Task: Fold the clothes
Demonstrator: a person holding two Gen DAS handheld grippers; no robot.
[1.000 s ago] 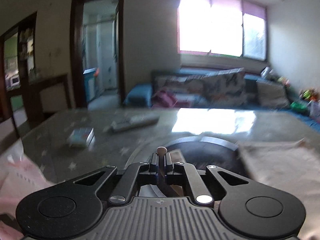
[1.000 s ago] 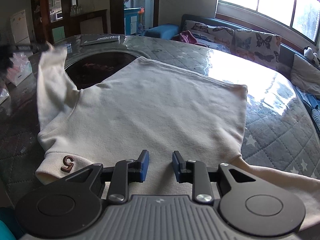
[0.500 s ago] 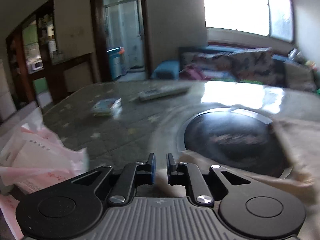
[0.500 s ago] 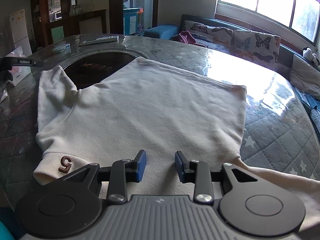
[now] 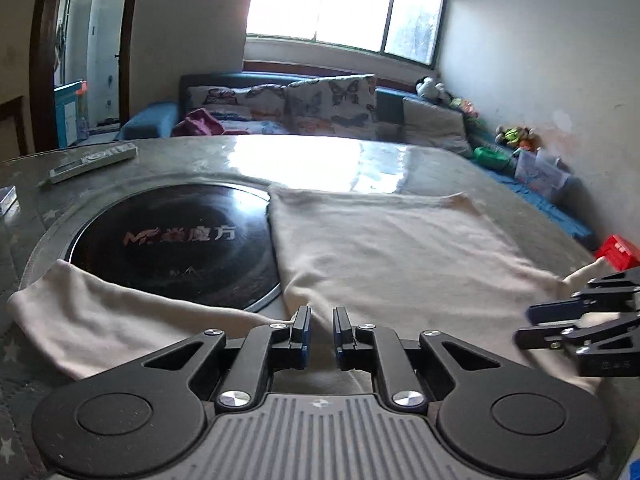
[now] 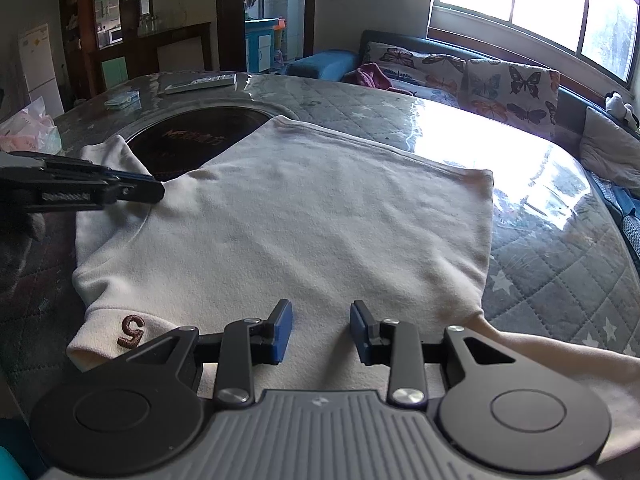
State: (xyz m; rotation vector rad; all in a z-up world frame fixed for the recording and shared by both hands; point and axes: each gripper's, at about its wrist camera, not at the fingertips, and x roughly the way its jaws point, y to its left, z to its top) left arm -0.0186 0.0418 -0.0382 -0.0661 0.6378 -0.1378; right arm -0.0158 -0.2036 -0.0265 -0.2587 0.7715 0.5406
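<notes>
A cream sweatshirt (image 6: 304, 216) lies flat on the quilted table, with a brown "5" (image 6: 132, 330) on its near collar edge. It also shows in the left wrist view (image 5: 400, 248), its left sleeve (image 5: 100, 316) spread over the dark round plate. My left gripper (image 5: 319, 330) is open with a narrow gap, low over the armpit where sleeve meets body, holding nothing. In the right wrist view it reaches in from the left (image 6: 156, 190). My right gripper (image 6: 320, 330) is open and empty, just above the shirt's near edge; it shows at the right in the left wrist view (image 5: 532, 322).
A dark round induction plate (image 5: 172, 248) sits in the table, partly under the shirt. A remote (image 6: 202, 82), a small packet (image 6: 122, 99) and a pink plastic bag (image 6: 28, 136) lie at the far left. A sofa (image 6: 460, 76) stands behind.
My left gripper let go of the sleeve, which dropped flat, then swung right and down to the armpit. My right gripper opened wider and stayed in place.
</notes>
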